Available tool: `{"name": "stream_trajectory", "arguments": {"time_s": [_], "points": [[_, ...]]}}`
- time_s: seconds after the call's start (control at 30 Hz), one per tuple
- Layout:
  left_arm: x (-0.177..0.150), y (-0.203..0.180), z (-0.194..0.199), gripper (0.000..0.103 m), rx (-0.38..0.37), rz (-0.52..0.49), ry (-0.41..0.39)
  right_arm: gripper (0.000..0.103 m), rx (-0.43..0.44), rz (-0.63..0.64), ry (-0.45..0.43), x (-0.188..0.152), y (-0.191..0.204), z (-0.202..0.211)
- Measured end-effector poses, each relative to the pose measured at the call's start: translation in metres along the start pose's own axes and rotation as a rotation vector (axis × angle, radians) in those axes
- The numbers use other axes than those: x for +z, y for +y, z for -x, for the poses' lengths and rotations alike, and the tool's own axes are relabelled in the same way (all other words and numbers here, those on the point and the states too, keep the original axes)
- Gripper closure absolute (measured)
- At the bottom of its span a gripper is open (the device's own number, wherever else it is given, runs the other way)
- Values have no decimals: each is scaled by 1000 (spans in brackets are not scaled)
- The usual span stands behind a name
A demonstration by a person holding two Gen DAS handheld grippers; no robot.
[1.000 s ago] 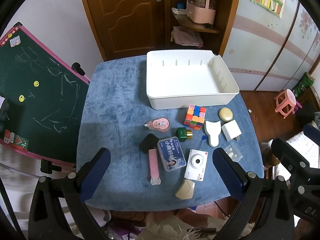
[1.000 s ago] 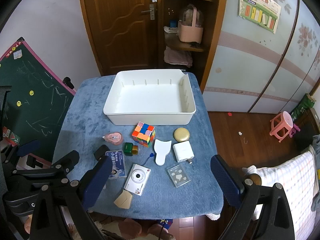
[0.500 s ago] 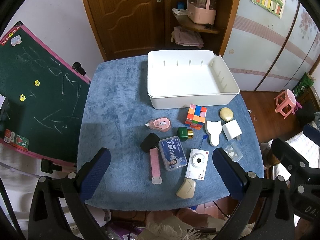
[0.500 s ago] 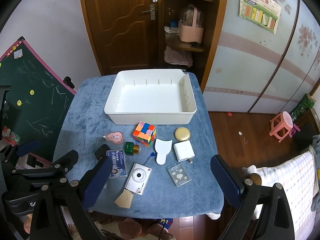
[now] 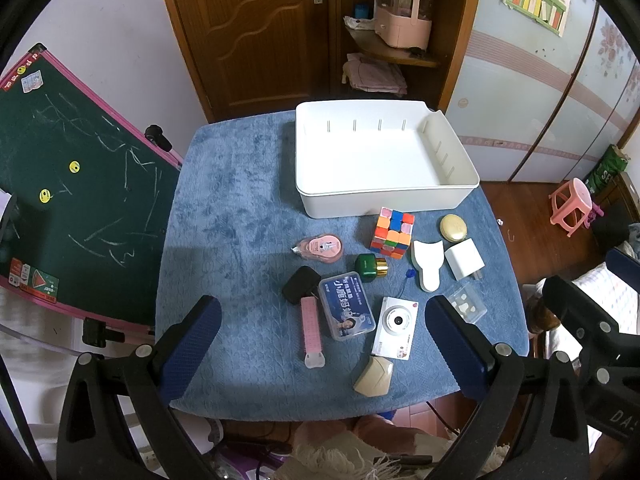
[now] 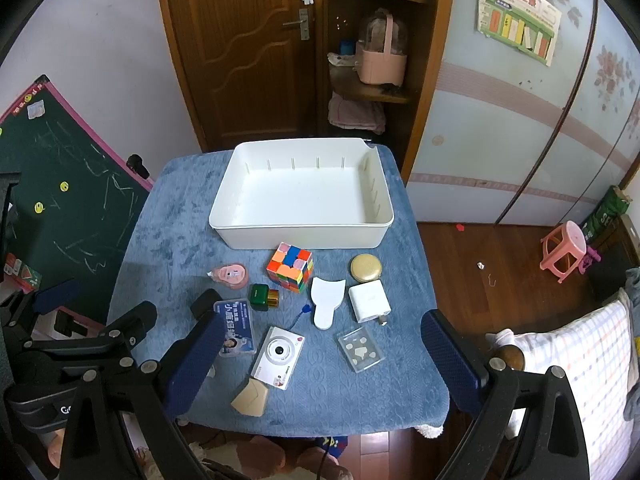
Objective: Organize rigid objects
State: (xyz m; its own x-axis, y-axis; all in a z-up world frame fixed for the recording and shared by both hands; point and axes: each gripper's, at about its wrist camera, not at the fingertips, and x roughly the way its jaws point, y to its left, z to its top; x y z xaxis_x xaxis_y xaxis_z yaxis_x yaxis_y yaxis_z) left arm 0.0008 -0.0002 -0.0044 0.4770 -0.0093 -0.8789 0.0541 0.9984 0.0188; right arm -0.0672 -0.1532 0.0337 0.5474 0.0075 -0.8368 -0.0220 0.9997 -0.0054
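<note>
An empty white bin stands at the far side of a blue-covered table. In front of it lie a colour cube, a pink tape dispenser, a green bottle, a blue-labelled case, a white camera, a pink comb, a white charger and a gold compact. My left gripper hangs open high above the table's near edge. My right gripper is open too, equally high, holding nothing.
A green chalkboard leans at the table's left. A wooden door and a shelf with a pink basket stand behind. A pink stool sits on the floor at right. A beige wedge and a clear box lie near the front edge.
Both views have shifted only slightly; the objects on the table have not moved and both grippers stay open.
</note>
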Motion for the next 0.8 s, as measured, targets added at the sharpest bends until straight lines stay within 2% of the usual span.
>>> {"name": "stream_trajectory", "arguments": {"time_s": [0.3,0.8], "points": [[-11,0,11,1,-5,0,-12,4,-1,-3,-8,3,0,3],[-3,-8,14,1,-2,-6,-26,4,6,-17,-21,6,-15,5]]}}
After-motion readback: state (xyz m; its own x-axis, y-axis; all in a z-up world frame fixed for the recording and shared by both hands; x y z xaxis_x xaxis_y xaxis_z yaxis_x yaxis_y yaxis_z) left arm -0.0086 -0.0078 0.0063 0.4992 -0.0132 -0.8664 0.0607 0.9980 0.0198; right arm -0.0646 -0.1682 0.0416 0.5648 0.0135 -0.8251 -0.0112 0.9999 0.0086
